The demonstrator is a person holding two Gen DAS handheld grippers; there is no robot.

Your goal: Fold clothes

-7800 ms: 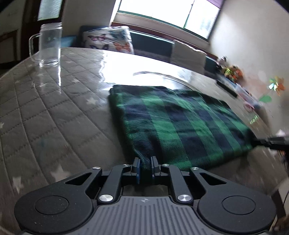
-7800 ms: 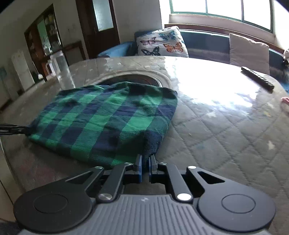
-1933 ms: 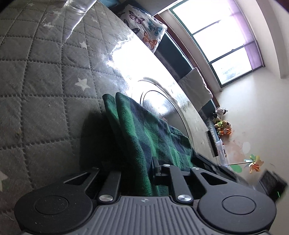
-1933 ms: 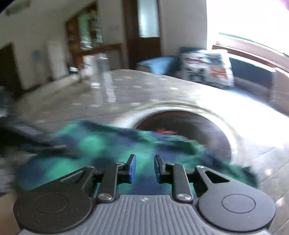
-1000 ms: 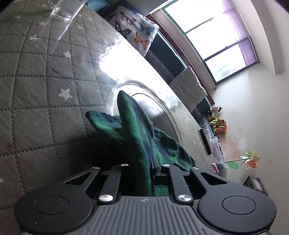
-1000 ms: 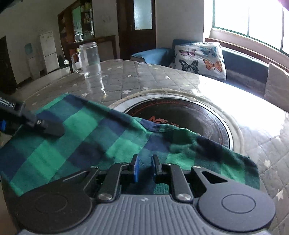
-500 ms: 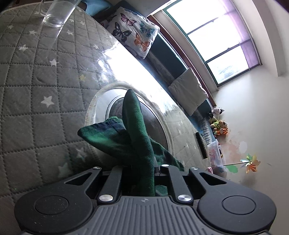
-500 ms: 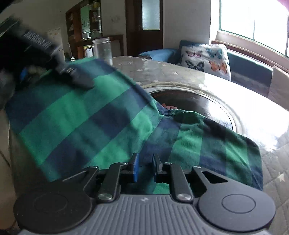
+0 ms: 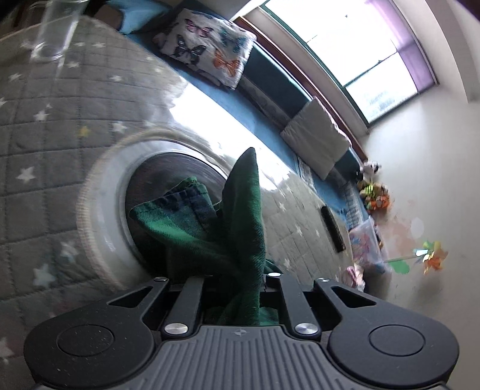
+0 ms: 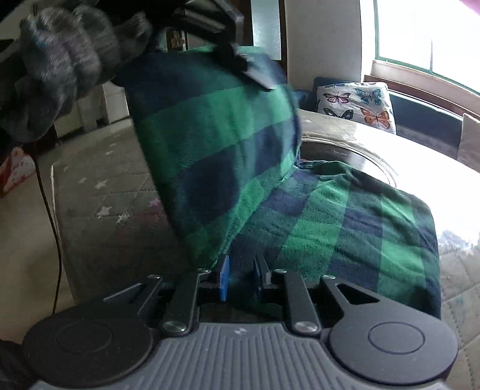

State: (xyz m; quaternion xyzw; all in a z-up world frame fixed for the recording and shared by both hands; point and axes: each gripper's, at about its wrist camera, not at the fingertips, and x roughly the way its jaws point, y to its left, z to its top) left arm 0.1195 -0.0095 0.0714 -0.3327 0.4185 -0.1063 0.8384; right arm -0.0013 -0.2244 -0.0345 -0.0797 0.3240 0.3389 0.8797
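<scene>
A green and navy plaid cloth (image 10: 345, 228) lies partly on the table, and one half is lifted as a steep flap (image 10: 216, 156). My right gripper (image 10: 241, 273) is shut on the flap's near corner, with blue pads (image 10: 223, 277) showing. The left gripper (image 10: 240, 64) holds the flap's top corner high, carried by a gloved hand (image 10: 60, 57). In the left wrist view the cloth (image 9: 243, 216) rises out of my left gripper (image 9: 237, 279) and hides its fingertips. The rest of it sags onto the dark round inset (image 9: 168, 174).
The table wears a grey quilted cover with stars (image 9: 39, 126). A glass mug (image 9: 57, 27) stands at its far left, and a black remote (image 9: 333, 234) lies at the right. A butterfly pillow (image 10: 357, 102) and a bench sit under the window. The table's near edge (image 10: 57, 210) drops off at the left.
Both grippers have raised the cloth's edge off the table. The left one has gone higher and further over the round inset, so the flap stands steeper than half a second ago.
</scene>
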